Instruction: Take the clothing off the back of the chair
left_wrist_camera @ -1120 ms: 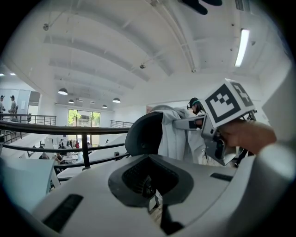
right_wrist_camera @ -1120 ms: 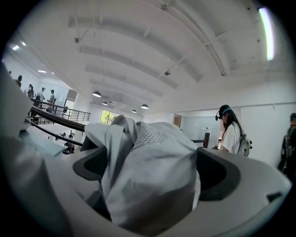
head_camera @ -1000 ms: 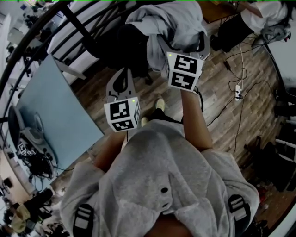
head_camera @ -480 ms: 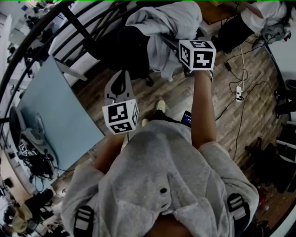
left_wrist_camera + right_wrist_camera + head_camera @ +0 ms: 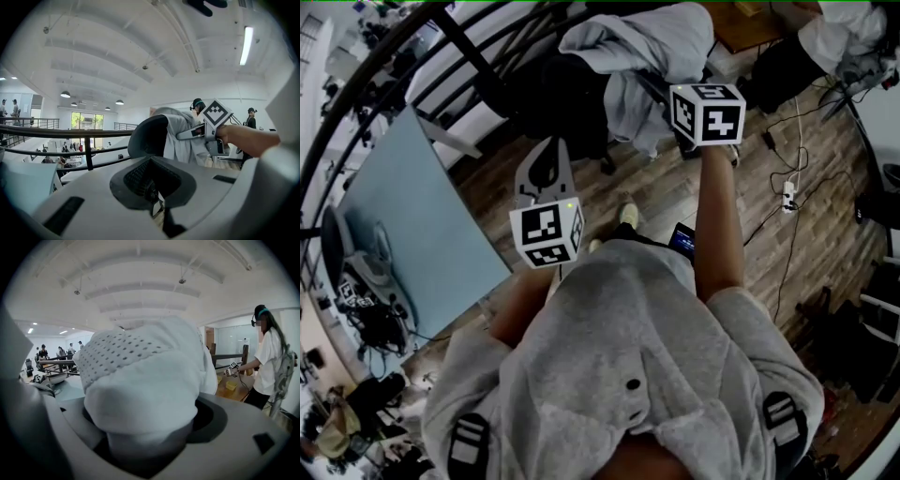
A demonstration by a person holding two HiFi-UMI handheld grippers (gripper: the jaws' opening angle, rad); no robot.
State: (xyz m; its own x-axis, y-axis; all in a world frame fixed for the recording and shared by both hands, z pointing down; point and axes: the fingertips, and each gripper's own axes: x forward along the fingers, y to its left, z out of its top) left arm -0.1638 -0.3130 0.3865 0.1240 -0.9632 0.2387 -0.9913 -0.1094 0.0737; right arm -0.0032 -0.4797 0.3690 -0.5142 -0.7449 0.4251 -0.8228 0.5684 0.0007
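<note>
Grey garment (image 5: 647,47) fills the right gripper (image 5: 670,94): jaws have just been closing and are clamped on a bunched fold. The rest of it drapes ahead of that gripper, over the black chair back (image 5: 558,94). Left gripper (image 5: 546,155) hangs off to its left, short of the chair, jaws together and empty. Wood floor (image 5: 656,192) under both.

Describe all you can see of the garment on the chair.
The garment is pale grey, soft cloth with a perforated mesh patch, draped and bunched over the black chair back. The right gripper, whose jaws have just been closing, pinches a thick fold of it.
</note>
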